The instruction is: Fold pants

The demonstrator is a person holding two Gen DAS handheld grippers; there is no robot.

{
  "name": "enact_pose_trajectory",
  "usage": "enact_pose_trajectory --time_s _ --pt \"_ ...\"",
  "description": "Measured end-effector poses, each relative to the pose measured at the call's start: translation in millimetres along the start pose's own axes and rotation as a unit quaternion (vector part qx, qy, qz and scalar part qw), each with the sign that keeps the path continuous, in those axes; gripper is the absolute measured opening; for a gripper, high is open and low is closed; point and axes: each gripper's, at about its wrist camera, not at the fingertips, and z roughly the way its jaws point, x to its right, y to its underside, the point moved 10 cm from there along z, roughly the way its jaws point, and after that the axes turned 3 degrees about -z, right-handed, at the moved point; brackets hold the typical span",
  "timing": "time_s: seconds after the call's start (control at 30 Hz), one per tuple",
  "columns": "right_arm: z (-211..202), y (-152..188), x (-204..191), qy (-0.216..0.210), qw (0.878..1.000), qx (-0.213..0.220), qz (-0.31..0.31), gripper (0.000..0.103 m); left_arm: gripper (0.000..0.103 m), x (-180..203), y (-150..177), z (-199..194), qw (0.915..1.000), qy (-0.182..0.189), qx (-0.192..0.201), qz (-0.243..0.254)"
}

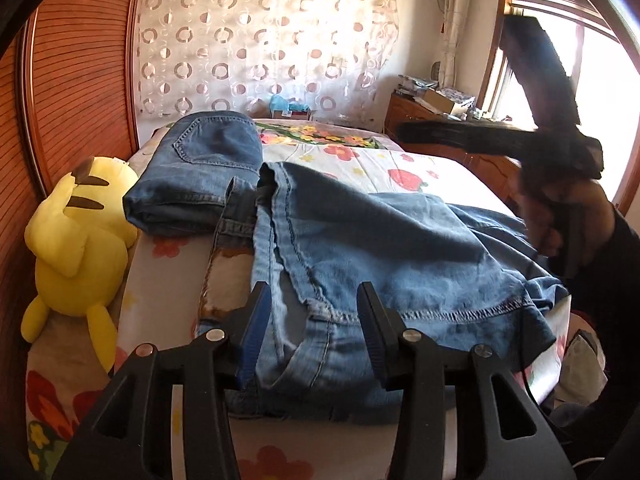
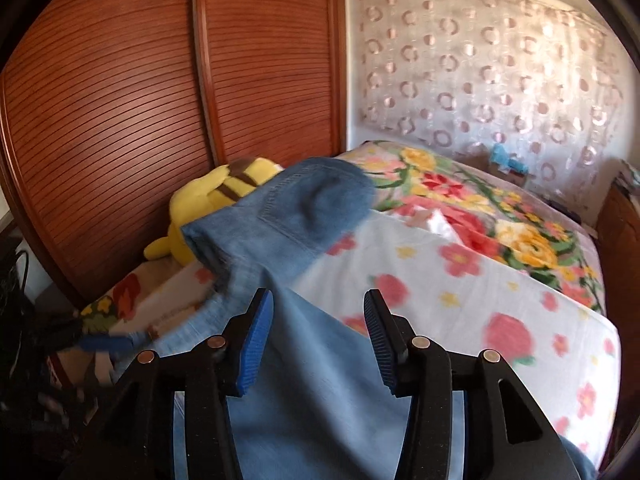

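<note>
Light blue jeans [image 1: 380,248] lie spread across the flowered bed, waistband and seam nearest me. My left gripper [image 1: 313,292] hovers over that waistband, jaws apart, blue pads clear of the cloth. In the right wrist view the same pale denim [image 2: 320,400] runs under and between the fingers of my right gripper [image 2: 317,296], which also stands open, nothing pinched. At the right of the left wrist view a person's hand [image 1: 568,216] holds the right gripper's blurred black body above the jeans' far edge.
A second, darker pair of jeans [image 1: 200,168] [image 2: 304,208] lies folded at the bed's far left. Beside it a yellow plush toy [image 1: 76,240] [image 2: 224,188] leans on the slatted wooden wardrobe doors [image 2: 120,100]. A cluttered dresser [image 1: 420,116] stands by the window.
</note>
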Motion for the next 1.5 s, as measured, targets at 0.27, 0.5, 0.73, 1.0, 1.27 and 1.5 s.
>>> enact_pose_trajectory --time_s 0.27,0.5,0.73,1.0,1.27,1.5 --pt "-79.9 40.8 65.0 0.075 0.997 0.0 0.015 0.049 0.044 14.2 5.6 25.2 0.9995 0.003 -0.025 0.017" --pt "-134.4 55.7 88.8 0.112 0.993 0.007 0.033 0.054 0.044 5.1 26.4 48.1 0.9974 -0.024 -0.067 0.013" --pt "-158.4 54.4 91.6 0.133 0.99 0.009 0.039 0.055 0.044 4.0 29.5 49.6 0.997 -0.026 -0.071 0.013" --pt "-117.4 99.7 72.7 0.096 0.993 -0.018 0.07 0.057 0.007 11.1 19.5 17.5 0.9995 -0.004 -0.028 0.015" --pt "-75.5 130.6 35.4 0.032 0.993 -0.038 0.104 0.057 0.007 -9.6 13.5 -22.0 0.9999 -0.016 -0.005 0.004" --pt "-44.5 125.6 36.6 0.018 0.992 -0.054 0.117 0.057 0.009 -17.6 34.1 -0.4 0.9988 -0.019 -0.043 -0.013"
